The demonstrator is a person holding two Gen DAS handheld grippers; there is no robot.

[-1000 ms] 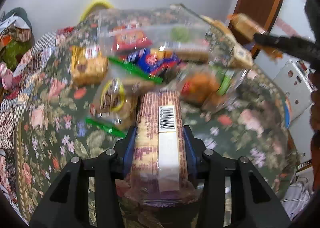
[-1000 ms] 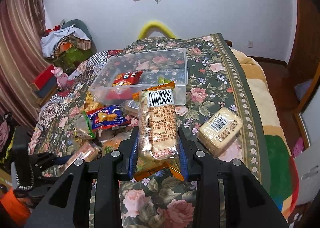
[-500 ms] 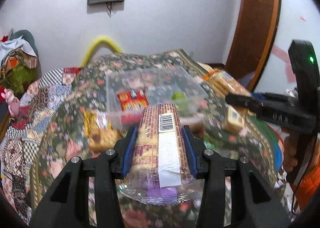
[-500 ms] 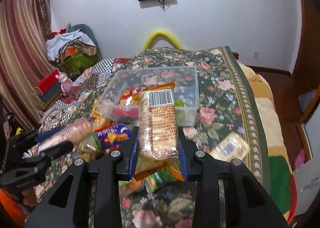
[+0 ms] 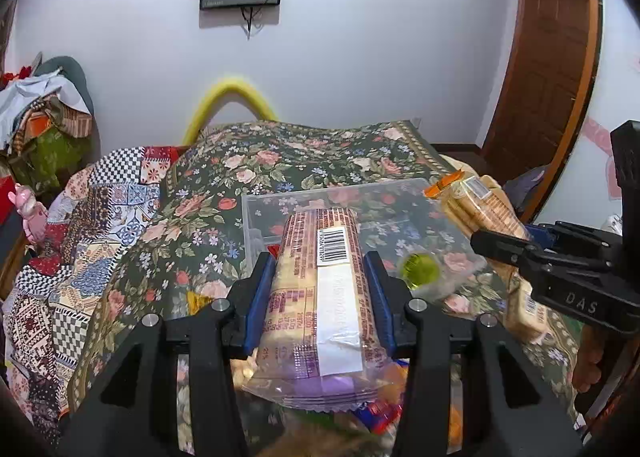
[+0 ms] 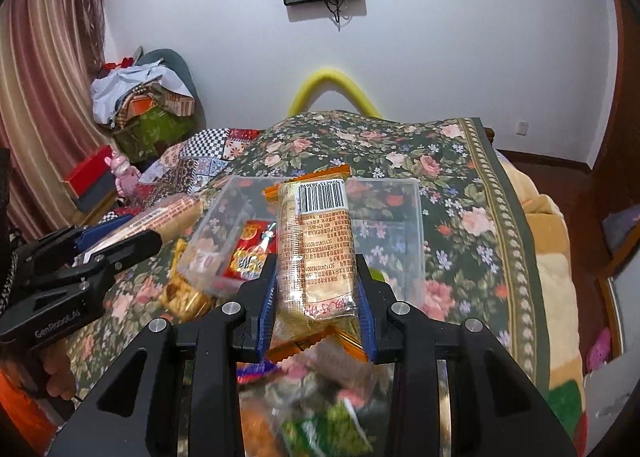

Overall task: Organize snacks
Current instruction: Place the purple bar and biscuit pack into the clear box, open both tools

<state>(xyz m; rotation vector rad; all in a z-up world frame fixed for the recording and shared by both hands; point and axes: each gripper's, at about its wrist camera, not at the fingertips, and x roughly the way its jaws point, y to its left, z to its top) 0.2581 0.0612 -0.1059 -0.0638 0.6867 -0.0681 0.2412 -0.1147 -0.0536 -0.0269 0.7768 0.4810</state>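
My left gripper (image 5: pixel 320 289) is shut on a brown-and-purple cracker packet (image 5: pixel 320 289) with a barcode, held above the bed just short of the clear plastic box (image 5: pixel 360 197). My right gripper (image 6: pixel 316 289) is shut on an orange-edged biscuit packet (image 6: pixel 316 253), also held up before the clear box (image 6: pixel 400 209). The box holds a red snack pack (image 6: pixel 248 257) and a green round item (image 5: pixel 420 271). Each gripper shows in the other's view: the right one (image 5: pixel 500 241) and the left one (image 6: pixel 132 237).
The floral bedspread (image 6: pixel 460 185) covers the bed. Loose snacks lie blurred under both grippers (image 6: pixel 320 409). A golden snack pack (image 6: pixel 184 293) lies left of the box. Another biscuit pack (image 5: pixel 524 309) lies at the right. Clothes pile (image 6: pixel 140 97) at far left.
Both grippers have risen with their packets and tilted up, so the wall and screen now fill the upper view. The box looks nearer and lower in both views.
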